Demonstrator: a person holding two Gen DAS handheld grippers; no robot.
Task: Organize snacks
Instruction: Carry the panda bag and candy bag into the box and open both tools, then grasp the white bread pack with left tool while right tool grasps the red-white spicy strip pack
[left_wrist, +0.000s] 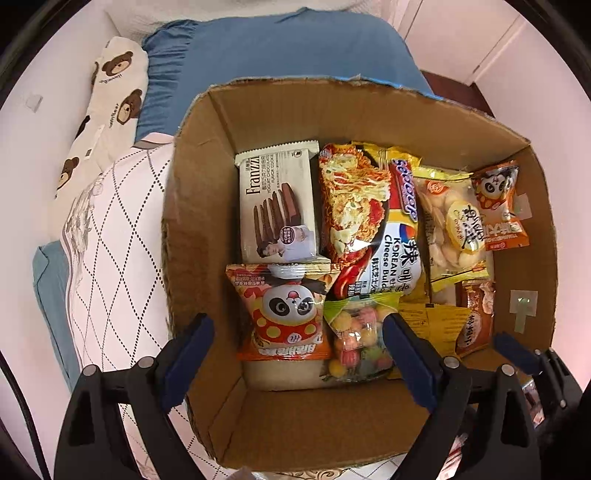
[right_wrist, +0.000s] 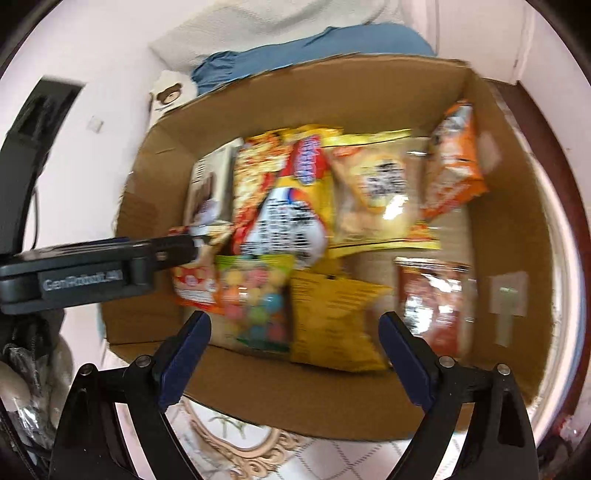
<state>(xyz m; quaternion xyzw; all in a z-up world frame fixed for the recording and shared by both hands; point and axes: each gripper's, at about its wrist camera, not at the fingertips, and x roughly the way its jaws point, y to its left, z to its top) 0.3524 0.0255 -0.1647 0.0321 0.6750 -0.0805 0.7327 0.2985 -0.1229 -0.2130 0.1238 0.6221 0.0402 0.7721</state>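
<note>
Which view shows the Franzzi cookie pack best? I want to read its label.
The left wrist view: the Franzzi cookie pack lies sharp and fully visible, its name and pictured chocolate cookies legible. In the right wrist view the pack is motion-blurred, seen at a slant, partly hidden behind the noodle packet; nothing is readable there.

Walls: pale pink | Top centre: blue-sheeted bed (left_wrist: 280, 55) | Upper left: teddy-bear pillow (left_wrist: 114, 92) | Left: white diamond-stitched quilt (left_wrist: 118, 236) | Upper right: dark wood floor (left_wrist: 458, 92) | Light: soft, even
</note>
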